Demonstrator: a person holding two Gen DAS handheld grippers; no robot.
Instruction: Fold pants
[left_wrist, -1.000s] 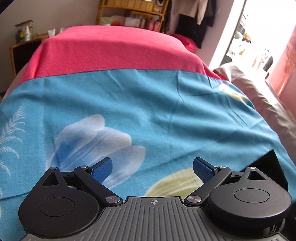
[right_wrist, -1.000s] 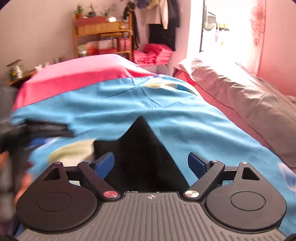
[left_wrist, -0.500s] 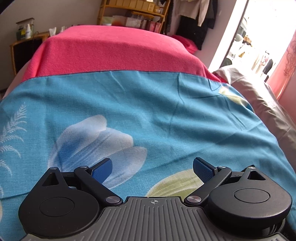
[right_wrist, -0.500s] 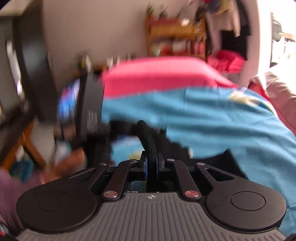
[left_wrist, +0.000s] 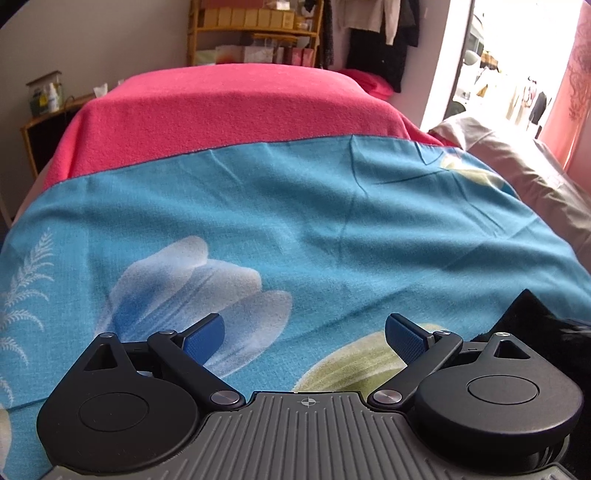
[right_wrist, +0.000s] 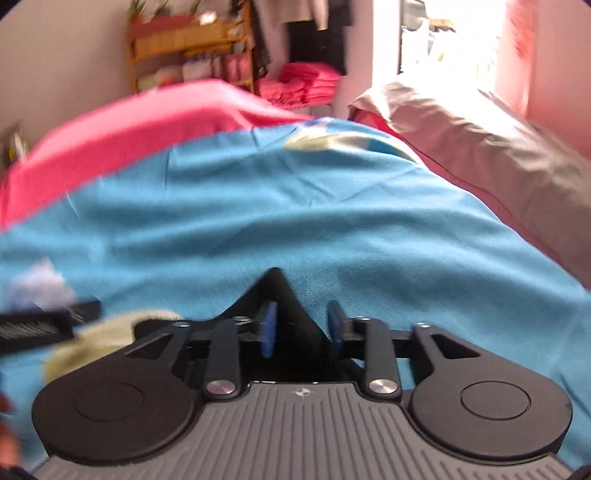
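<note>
The left gripper (left_wrist: 304, 334) is hovering over the bed, its blue pads (left_wrist: 201, 338) spread wide apart with nothing between them, only the blue floral sheet (left_wrist: 295, 221) showing in the gap. In that left wrist view the black pants (left_wrist: 532, 314) are peeking in at about 4 o'clock, a dark pointed corner lying on the sheet just beside the gripper's right-hand housing. Beyond the sheet, at 12 o'clock, a pink blanket (left_wrist: 229, 110) is covering the far part of the bed, and a wooden shelf (left_wrist: 255, 22) is standing against the wall behind it. A grey-brown pillow (left_wrist: 524, 166) is lying at 2 o'clock, next to the bright window.

The right gripper (right_wrist: 301, 326) is pointing down at the pants (right_wrist: 275, 291), which are lying on the sheet (right_wrist: 295, 214) directly ahead of it, their pointed tip rising at 12 o'clock from between the fingers. Its jaws have just been opening after a pinch on the cloth, and they are standing partly apart now; the black fabric is sitting between the pads, though the right-hand pad is showing clear of it, so the grip is looking released. The view is blurred by motion. At 9 o'clock in this view a dark flat part of the other gripper (right_wrist: 40, 325) is showing over the sheet. The pillow (right_wrist: 480, 155) is lying at 2 o'clock.
</note>
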